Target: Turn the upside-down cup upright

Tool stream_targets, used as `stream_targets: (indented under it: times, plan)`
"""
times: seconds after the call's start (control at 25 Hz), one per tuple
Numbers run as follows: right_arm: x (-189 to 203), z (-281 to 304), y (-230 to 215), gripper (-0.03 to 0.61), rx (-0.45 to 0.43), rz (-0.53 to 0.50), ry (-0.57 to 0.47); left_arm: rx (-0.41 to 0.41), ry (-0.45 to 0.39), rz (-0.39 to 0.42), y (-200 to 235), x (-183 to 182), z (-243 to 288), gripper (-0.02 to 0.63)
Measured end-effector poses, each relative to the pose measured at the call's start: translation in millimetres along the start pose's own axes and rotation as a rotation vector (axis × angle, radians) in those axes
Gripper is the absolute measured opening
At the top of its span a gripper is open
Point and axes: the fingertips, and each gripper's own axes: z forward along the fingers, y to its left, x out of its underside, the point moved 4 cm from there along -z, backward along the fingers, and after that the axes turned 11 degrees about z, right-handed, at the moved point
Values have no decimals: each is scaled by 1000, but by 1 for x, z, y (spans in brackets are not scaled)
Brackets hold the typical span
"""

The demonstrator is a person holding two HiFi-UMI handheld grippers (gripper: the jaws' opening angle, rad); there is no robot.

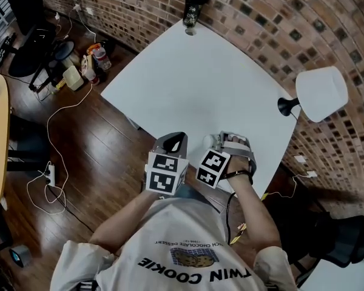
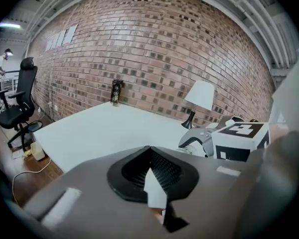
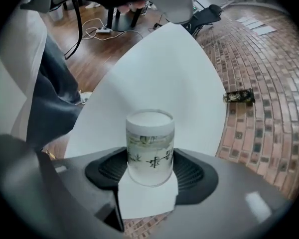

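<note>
A small pale cup (image 3: 149,146) with dark characters on its side sits between the black pads of my right gripper (image 3: 150,172), which is shut on it. The cup points away from the camera, its flat white end farthest out. From the head view the cup (image 1: 209,140) shows as a small white round shape at the tip of the right gripper (image 1: 221,142), over the near edge of the white table (image 1: 200,83). My left gripper (image 1: 175,143) hangs just to its left, pads (image 2: 162,171) together and nothing between them.
A dark can (image 1: 194,11) stands at the table's far edge by the brick wall. A white-shaded lamp (image 1: 318,94) stands at the table's right edge. Bottles, bags and cables (image 1: 79,65) lie on the wooden floor at left, near an office chair (image 2: 20,103).
</note>
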Motion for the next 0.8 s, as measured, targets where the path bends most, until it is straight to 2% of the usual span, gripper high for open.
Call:
stream_targets:
  times: [0.36,0.64,0.8]
  plan:
    - [-14,3,-5,288,35,-1,-44,-10,-8,-9,11,-3,-2,4]
    - [-22,4,-2,288,64,-97,-29,2,-4,-12,12,-4,0,3]
    - [-23,5,2,291,64,-98,-21,-5,-3,-5,12,-5,-1,3]
